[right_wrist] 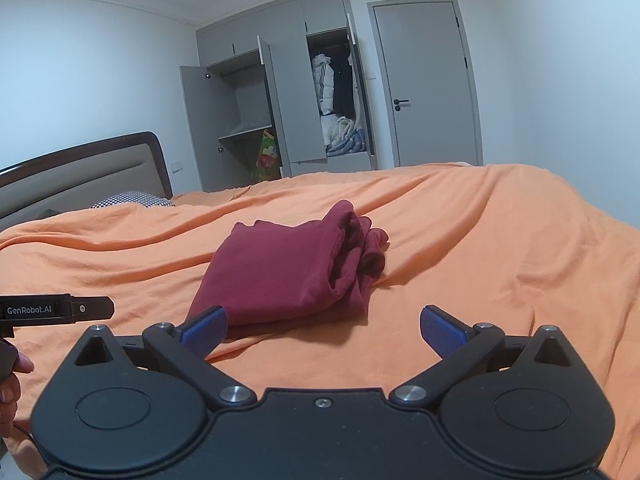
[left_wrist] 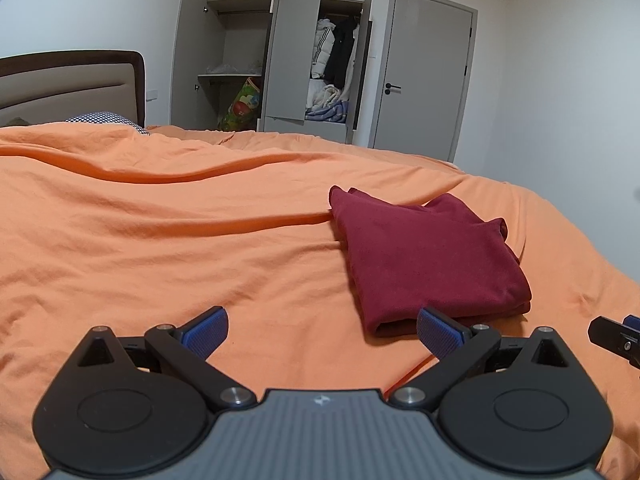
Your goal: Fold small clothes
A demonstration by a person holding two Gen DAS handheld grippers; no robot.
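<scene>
Bedroom w/ white walls; a bed point(left_wrist: 160, 220) under a rumpled orange cover fills both views. Grey wardrobe point(left_wrist: 276, 56) at 12 o'clock, doors open, coats hanging inside; closed door point(left_wrist: 424, 76) at 1 o'clock.

Dark red garment point(left_wrist: 424, 260) lies on the cover, already folded into a rough rectangle, at 1 o'clock from the left gripper point(left_wrist: 322, 330) and 11 o'clock from the right gripper point(right_wrist: 323, 330). Both grippers' fingers are spread wide, holding nothing; neither touches the cloth, tho each has one blue pad just beside its near edge.

Risks, as I judge: right side of the fold is bunched, w/ loose layers gaping, so a pinch there may catch only the top layer and pull the stack apart. Soft, wrinkled cover could get grabbed along w/ the garment.

Hard to tell: what kind of garment, how many layers, or whether folding is finished. Person shows only as fingertips point(right_wrist: 10, 384) at 9 o'clock in the right view.
</scene>
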